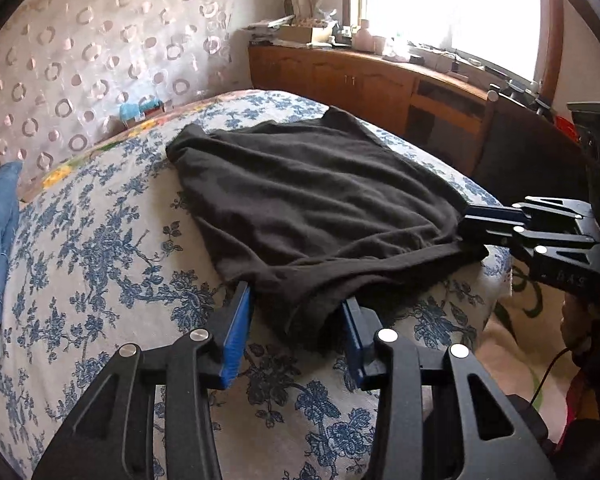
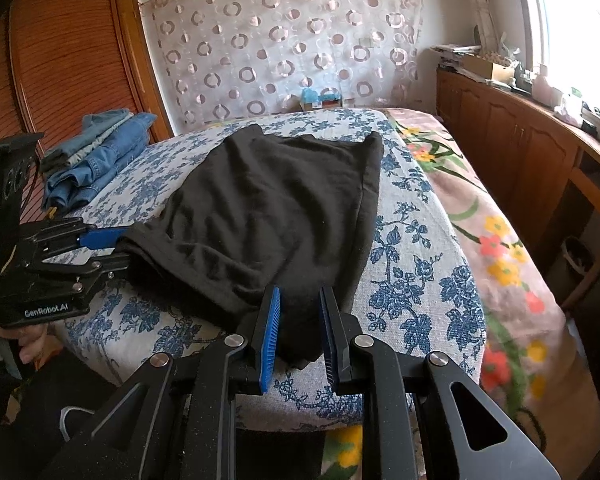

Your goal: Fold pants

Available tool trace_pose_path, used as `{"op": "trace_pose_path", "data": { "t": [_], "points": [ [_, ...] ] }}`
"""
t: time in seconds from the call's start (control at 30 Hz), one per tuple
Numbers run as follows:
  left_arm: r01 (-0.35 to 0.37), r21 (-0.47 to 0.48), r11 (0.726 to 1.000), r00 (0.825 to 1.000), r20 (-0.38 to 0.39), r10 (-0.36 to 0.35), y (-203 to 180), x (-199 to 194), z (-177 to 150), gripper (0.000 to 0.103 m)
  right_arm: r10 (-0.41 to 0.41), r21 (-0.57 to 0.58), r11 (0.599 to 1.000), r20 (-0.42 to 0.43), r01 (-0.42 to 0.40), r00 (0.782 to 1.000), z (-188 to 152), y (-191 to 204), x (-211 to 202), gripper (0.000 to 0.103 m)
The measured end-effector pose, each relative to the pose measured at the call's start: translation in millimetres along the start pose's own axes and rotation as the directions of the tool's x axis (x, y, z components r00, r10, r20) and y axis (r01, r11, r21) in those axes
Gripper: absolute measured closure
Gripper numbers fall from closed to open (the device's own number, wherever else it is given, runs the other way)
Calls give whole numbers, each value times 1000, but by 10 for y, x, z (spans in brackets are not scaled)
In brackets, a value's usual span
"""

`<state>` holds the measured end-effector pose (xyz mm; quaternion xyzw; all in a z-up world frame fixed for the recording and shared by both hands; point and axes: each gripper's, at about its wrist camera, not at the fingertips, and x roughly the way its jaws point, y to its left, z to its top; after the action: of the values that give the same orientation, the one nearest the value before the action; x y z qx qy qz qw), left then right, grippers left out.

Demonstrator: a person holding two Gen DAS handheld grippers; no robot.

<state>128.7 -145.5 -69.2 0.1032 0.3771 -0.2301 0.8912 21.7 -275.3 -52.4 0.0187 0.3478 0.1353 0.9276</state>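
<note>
Black pants (image 1: 308,204) lie folded flat on the blue-flowered bed cover (image 1: 100,264); they also show in the right wrist view (image 2: 276,208). My left gripper (image 1: 298,300) is open, its blue pads on either side of the near left corner of the pants. My right gripper (image 2: 300,300) is open, with the near right corner of the pants between its pads. The right gripper also shows in the left wrist view (image 1: 472,224) at the cloth's edge, and the left gripper shows in the right wrist view (image 2: 120,246).
A stack of folded blue jeans (image 2: 96,156) lies on the bed's far left. A wooden cabinet (image 2: 520,148) with clutter runs under the window on the right. A floral blanket (image 2: 496,232) covers the bed's right side. A patterned curtain (image 2: 284,40) hangs behind.
</note>
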Motion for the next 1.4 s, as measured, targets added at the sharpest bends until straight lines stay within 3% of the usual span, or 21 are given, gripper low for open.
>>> {"op": "trace_pose_path", "data": {
  "t": [0.07,0.13,0.23,0.4,0.6,0.97,1.03,1.27,1.4],
  "points": [
    [-9,-15,1000,1000,4,9,40,11,-2,61,3,4,1000,8,-3,1000,-4,-3,-29,83],
    [-15,-36,999,1000,6,15,93,13,-12,73,4,12,1000,15,-4,1000,-10,-6,-56,83],
    [1,-53,999,1000,18,0,123,-17,-40,79,-4,19,1000,26,4,1000,-24,-2,-98,83],
    [-4,-49,999,1000,9,5,98,-11,-94,79,-46,32,998,30,45,998,-35,-24,-76,66],
    [4,-65,998,1000,4,-4,120,29,-142,79,-37,73,997,-8,38,999,-39,-55,29,65],
    [8,-79,997,1000,14,-7,118,15,-169,79,-44,25,999,-25,44,999,-26,-15,94,65],
    [6,-79,997,1000,13,-5,116,14,-163,79,-29,25,999,-29,29,999,-19,-33,100,68],
    [-7,-72,997,1000,13,8,103,-21,-115,92,54,28,998,-44,-53,998,31,-56,172,95],
    [1,-88,996,998,69,5,146,-274,-2,93,131,87,988,1,-131,991,74,-156,92,97]
  ]
}}
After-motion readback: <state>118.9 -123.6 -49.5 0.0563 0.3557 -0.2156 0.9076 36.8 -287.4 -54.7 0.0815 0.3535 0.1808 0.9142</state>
